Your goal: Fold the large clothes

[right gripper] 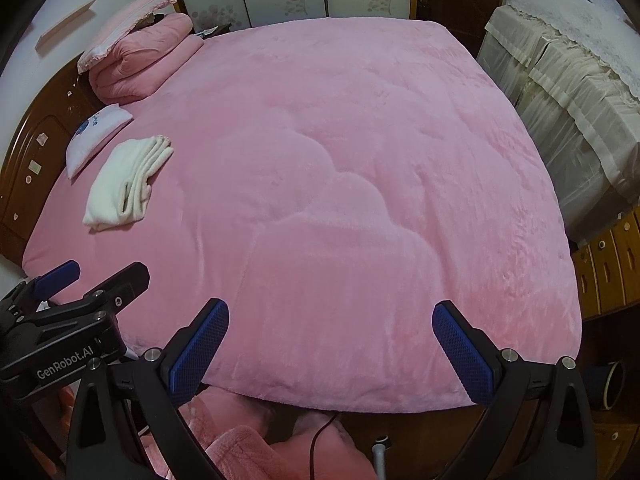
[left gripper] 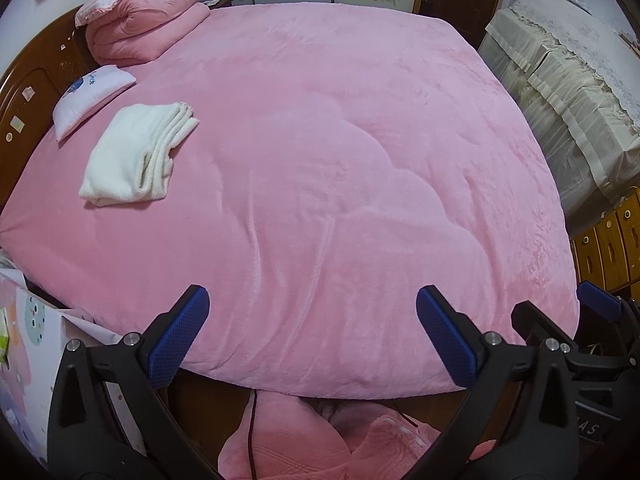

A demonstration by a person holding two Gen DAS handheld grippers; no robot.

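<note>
A folded white garment lies on the pink bed cover near the headboard, at the left; it also shows in the right wrist view on the cover. A pink fleece garment lies crumpled below the bed's near edge, under both grippers; it shows in the right wrist view too. My left gripper is open and empty above the bed's near edge. My right gripper is open and empty beside it, to its right.
A folded pink quilt with a pink pillow on top sits at the far left corner. A small white pillow lies by the wooden headboard. Covered furniture and wooden drawers stand right of the bed. A dark cable crosses the pink garment.
</note>
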